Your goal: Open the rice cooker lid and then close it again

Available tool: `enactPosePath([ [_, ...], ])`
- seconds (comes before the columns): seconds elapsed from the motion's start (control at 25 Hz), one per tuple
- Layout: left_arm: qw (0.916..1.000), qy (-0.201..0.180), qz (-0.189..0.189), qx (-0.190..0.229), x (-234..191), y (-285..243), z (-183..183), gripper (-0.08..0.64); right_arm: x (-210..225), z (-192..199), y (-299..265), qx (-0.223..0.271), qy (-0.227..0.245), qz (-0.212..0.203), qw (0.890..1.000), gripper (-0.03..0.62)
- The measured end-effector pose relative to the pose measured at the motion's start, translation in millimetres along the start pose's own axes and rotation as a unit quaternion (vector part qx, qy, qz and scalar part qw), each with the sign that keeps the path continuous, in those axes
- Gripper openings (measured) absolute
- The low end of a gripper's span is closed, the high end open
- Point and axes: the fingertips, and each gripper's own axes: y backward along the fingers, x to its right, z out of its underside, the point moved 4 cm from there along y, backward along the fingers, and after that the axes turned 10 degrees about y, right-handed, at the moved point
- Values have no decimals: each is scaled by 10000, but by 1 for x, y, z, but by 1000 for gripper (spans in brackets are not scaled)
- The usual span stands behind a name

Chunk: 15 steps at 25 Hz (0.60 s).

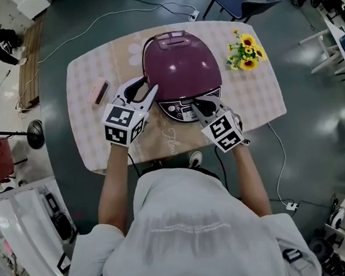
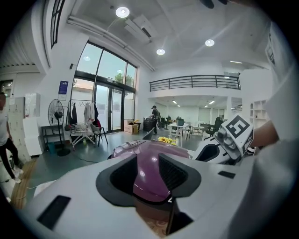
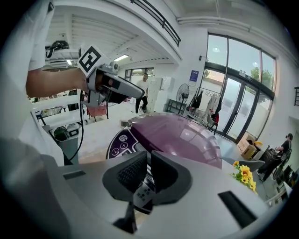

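Head view: a glossy purple domed rice cooker is seen, lid shut, on a cloth-covered table, opening judged not yet begun. Left gripper view: the left gripper is held apart and empty at the cooker's front left. Right gripper view: the right gripper, nearly closed on nothing, is aimed at the cooker's front, where the lid must probably be released next.

The pale checked cloth-covered table carries the purple rice cooker mid-top, a bunch of sunflowers beside it, and a small pink slab well apart.
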Motion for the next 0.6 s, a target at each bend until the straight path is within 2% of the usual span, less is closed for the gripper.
enactPosePath([
  [0.16, 9999, -114, 0, 45, -3, 1, -9, 156, -1, -4, -4, -178, 469, 0, 9987, 46],
  [0.24, 9994, -23, -27, 330, -7, 5, -19, 156, -1, -6, -5, -336, 716, -85, 9968, 46],
  [0.32, 9961, 274, -71, 831, -14, 13, -36, 69, 0, -6, -5, -341, 709, -142, 9968, 48],
  [0.36, 9955, 305, -113, 886, -18, 15, -41, 60, 0, -6, -5, -314, 666, -156, 9972, 48],
  [0.48, 9978, -4, -303, 592, -27, 14, -42, 61, 1, -6, -5, -304, 700, -221, 9968, 48],
  [0.6, 9978, 67, -261, 601, -28, 13, -41, 61, 3, -5, -5, -258, 623, -317, 9972, 56],
])
